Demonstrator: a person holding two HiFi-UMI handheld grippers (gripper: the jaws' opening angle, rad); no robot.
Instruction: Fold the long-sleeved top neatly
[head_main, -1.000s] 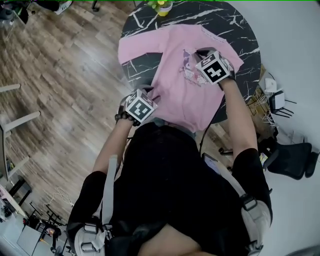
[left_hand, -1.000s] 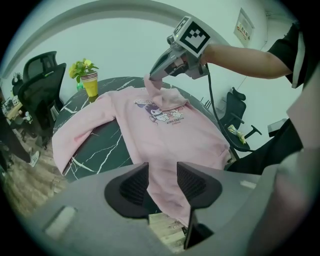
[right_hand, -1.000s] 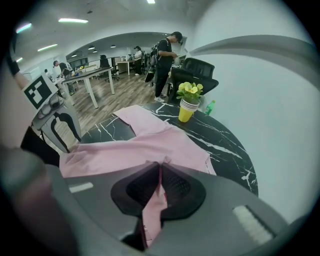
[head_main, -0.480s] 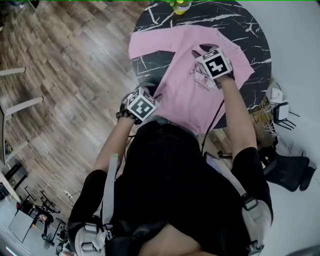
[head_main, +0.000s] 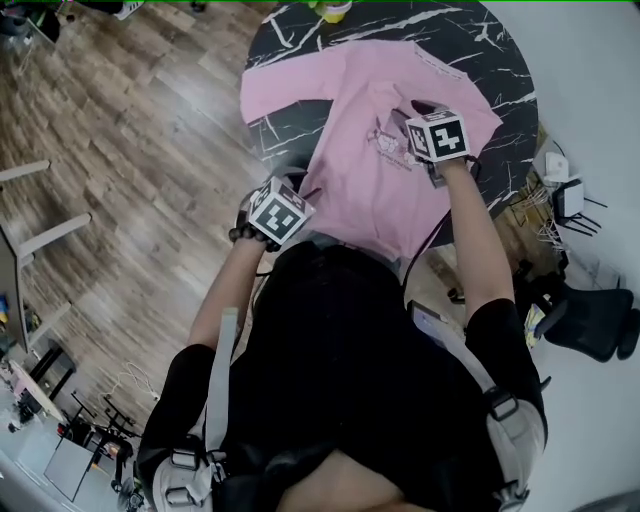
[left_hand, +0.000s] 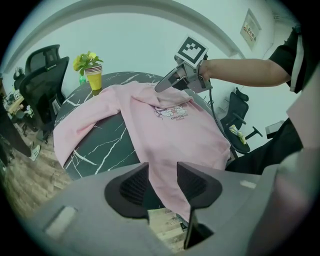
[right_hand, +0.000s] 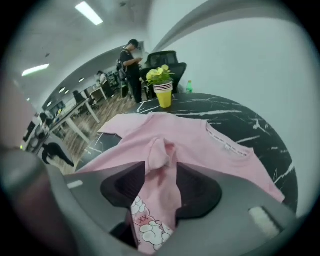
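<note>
Black marble table (head_main: 500, 70), wood floor (head_main: 130, 150); right gripper (right_hand: 161, 185) opening around bunched pink top (right_hand: 200, 145), left gripper (left_hand: 162, 182) unclenched.

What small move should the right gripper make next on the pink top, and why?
Probably lift the right gripper straight up off the pink top: its jaws are opening with a bunched ridge of cloth between them, so a sideways move might drag it.

It is an open-plan office, with rows of desks (right_hand: 82, 117), ceiling strip lights (right_hand: 89, 13) and black swivel chairs (left_hand: 42, 80).
</note>
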